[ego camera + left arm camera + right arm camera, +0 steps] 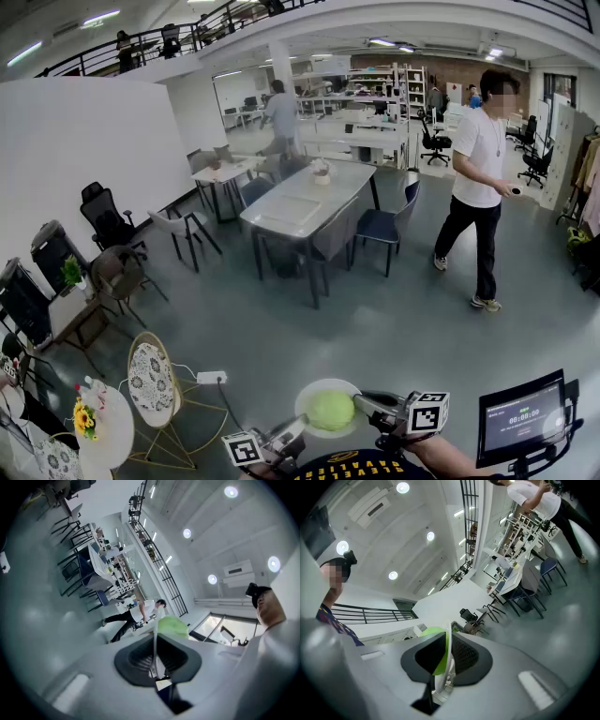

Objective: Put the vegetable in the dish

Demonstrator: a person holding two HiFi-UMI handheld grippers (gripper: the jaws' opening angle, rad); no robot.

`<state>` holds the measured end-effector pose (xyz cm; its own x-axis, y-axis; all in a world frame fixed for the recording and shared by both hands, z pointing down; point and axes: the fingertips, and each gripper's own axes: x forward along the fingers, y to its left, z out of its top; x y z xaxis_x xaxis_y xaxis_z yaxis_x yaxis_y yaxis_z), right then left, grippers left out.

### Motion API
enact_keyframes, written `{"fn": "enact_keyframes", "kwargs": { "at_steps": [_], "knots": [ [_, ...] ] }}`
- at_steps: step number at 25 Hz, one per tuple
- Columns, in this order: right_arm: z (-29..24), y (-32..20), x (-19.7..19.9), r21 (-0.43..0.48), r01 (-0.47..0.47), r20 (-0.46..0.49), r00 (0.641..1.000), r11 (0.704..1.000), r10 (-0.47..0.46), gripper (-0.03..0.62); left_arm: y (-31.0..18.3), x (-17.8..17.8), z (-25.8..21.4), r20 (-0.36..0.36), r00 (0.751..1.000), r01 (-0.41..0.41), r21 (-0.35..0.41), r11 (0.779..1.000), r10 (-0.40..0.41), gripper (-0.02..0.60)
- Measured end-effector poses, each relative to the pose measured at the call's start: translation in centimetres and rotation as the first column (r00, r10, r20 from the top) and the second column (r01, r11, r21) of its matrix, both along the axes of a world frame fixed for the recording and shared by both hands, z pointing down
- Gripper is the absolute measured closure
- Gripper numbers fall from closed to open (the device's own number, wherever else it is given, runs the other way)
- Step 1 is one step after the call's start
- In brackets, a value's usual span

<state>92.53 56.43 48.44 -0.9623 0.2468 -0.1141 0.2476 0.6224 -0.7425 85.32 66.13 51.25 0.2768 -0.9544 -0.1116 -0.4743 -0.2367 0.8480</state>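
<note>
The vegetable lies in the dish.

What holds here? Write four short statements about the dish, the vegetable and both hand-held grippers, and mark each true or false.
The green vegetable lies on the white dish. True.
The left hand-held gripper is shut on the dish's rim. True.
The right hand-held gripper is open and empty. False: it is shut on the dish's rim.
The dish stands on a table. False: the two hand-held grippers hold it up above the floor.
</note>
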Motion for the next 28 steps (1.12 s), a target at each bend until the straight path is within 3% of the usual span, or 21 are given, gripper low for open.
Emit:
{"fn": "enact_keyframes", "kwargs": {
  "at_steps": [3,16,24,28],
  "knots": [
    [0.6,-0.3,-0.3,0.013,0.011,-0.017,1.0,1.0,-0.011,0.562,0.0,-0.5,1.7,-0.022,1.0,0.019,-0.029,0.999,-0.019,0.571],
    [1.4,0.4,-0.2,0.005,0.018,-0.017,1.0,1.0,-0.018,0.563,0.7,0.1,2.4,-0.051,0.999,0.016,-0.029,0.999,-0.017,0.57],
    [2.7,0.2,0.7,0.034,0.02,-0.054,0.998,0.999,-0.019,0.58,0.6,1.3,2.2,-0.009,0.999,0.038,-0.045,0.998,-0.038,0.569],
    [3.7,-0.6,0.4,-0.005,0.041,-0.077,0.996,0.999,-0.042,0.576,0.1,1.4,2.5,-0.011,0.997,0.078,-0.084,0.993,-0.08,0.569]
  ]
}}
